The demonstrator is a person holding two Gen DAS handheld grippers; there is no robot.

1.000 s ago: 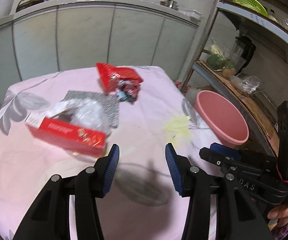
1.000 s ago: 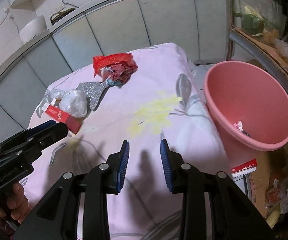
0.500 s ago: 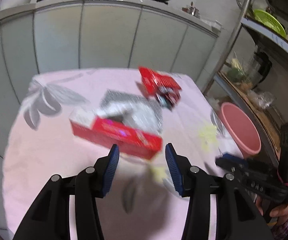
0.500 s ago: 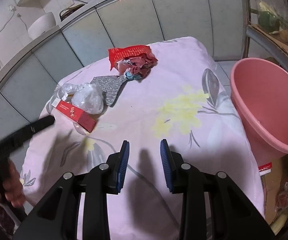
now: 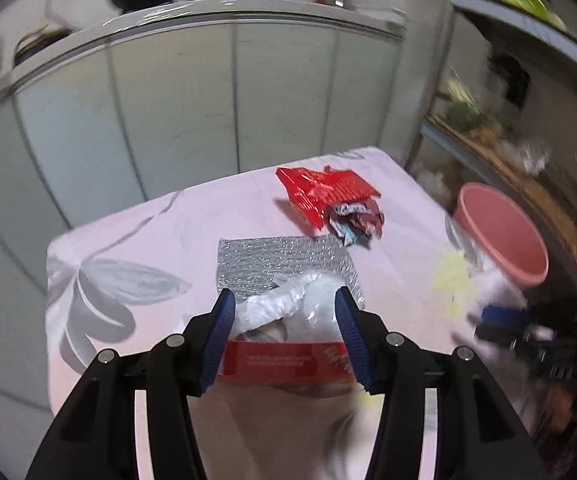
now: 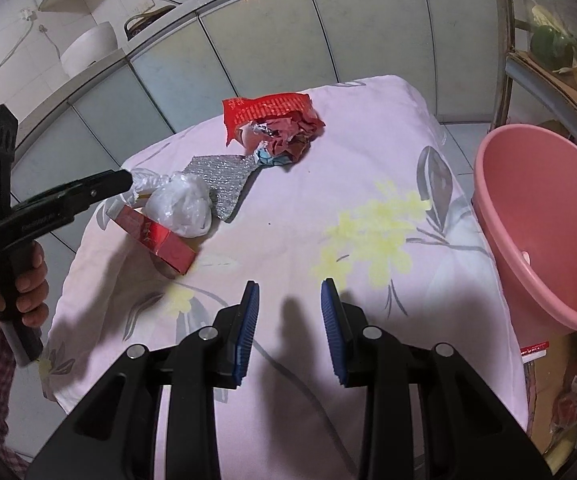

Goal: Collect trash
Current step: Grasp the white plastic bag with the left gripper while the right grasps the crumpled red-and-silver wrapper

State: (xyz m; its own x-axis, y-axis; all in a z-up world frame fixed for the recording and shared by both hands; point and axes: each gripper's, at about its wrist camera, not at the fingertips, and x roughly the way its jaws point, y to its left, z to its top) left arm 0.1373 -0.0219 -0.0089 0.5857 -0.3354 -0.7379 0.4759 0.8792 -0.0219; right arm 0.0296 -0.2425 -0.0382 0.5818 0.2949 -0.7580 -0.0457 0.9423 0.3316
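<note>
A red box [image 5: 284,364] lies on the pink flowered tablecloth with a crumpled clear plastic bag [image 5: 300,308] on it. My left gripper [image 5: 286,340] is open, its jaws on either side of the box and bag. A silver bubble-foil sheet [image 5: 284,264] lies behind them, and a red wrapper with crumpled paper [image 5: 328,200] farther back. The right wrist view shows the box [image 6: 156,240], bag [image 6: 182,204], foil [image 6: 224,178], wrapper [image 6: 276,120] and left gripper [image 6: 122,180]. My right gripper [image 6: 288,320] is open and empty above the cloth's near part. The pink bin [image 6: 544,220] stands to the right.
The table [image 6: 368,220] drops off at its right edge beside the bin [image 5: 500,236]. A metal shelf rack [image 6: 548,64] with vegetables stands behind the bin. Grey cabinet doors [image 5: 208,92] run along the back. Trash lies on the floor at lower right.
My left gripper has swung left and come down over the red box and plastic bag, which now sit between its open jaws. My right gripper has barely moved.
</note>
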